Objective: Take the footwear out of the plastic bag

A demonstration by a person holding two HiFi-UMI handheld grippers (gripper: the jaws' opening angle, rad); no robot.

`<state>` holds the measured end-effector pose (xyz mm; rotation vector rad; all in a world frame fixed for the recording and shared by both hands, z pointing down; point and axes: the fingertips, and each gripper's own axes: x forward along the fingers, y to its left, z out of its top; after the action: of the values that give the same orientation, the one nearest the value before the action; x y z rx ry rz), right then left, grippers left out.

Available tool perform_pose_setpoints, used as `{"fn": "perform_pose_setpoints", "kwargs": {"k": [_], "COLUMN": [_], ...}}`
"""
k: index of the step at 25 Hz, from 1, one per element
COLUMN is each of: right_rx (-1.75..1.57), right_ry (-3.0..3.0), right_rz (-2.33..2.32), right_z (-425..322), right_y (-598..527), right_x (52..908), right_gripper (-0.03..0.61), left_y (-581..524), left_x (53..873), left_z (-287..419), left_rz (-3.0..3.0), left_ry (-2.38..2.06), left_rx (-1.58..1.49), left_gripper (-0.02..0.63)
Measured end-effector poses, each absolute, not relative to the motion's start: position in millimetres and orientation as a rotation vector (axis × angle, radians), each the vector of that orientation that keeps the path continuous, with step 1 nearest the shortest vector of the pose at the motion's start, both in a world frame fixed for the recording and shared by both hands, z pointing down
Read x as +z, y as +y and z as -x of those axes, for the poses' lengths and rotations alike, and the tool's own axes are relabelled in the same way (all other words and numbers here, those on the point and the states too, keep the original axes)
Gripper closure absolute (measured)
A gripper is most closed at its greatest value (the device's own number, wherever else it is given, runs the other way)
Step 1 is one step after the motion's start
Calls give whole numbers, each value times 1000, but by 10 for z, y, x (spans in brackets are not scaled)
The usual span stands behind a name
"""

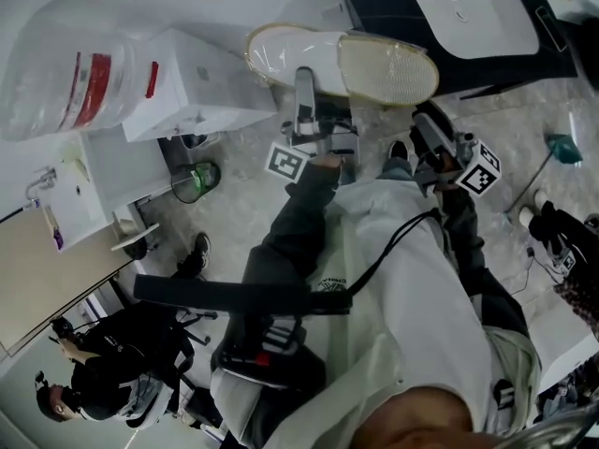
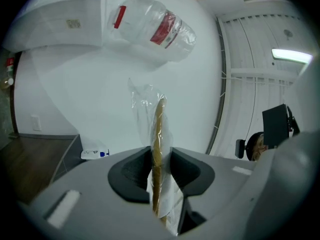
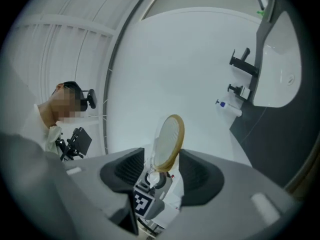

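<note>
Likely light, floppy slippers [image 1: 388,68] in a slippery plastic bag [image 1: 281,56] at twelve o'clock: left claw [image 2: 161,160] pinches the sole edge through film, right claw [image 3: 162,168] gapes empty.

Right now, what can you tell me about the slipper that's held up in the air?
The slipper is flat and thin, with a pale dotted sole and a tan rim. It is held up off the floor, and a clear plastic bag lies against one side of it. The left gripper pinches it through the plastic. The right gripper is open and not touching it.
</note>
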<state>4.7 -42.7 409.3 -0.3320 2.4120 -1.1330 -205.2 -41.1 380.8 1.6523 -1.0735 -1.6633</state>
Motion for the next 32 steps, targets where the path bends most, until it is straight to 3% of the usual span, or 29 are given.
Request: {"fn": "perform_pose_setpoints", "kwargs": {"k": [11,13,15,22,26,32], "right_rx": [-1056,-1068,-1104,-1180,-1138,-1125], "right_ry": [2411,2414,2417,2351,2384,2359], "right_rz": [331,334,324,338,343,340], "right_z": [-105,-132,-147,-203,-314,-403], "right_y": [-503,-507,-481,-420,-390,-315], "right_x": [3926,3900,3904,3819,3716,3723], "right_gripper": [377,473,483,492,495,497], "left_y": [-361,-351,-333,-390,-409,-424], "left_x": [3615,3621,3606,3624,3635,3574], "left_z": [1925,1894,1874,1709,1572,1501], "left_rz": [-1632,-1667,-1718,-2000,-1987,-1989], "left_ry": [-985,-987,-993,-1166,-1081,-1029], "left_rx": [-1699,-1686,-1676,-1400,-1415,-1442], "left_gripper": [515,512,520,431,468,471]}}
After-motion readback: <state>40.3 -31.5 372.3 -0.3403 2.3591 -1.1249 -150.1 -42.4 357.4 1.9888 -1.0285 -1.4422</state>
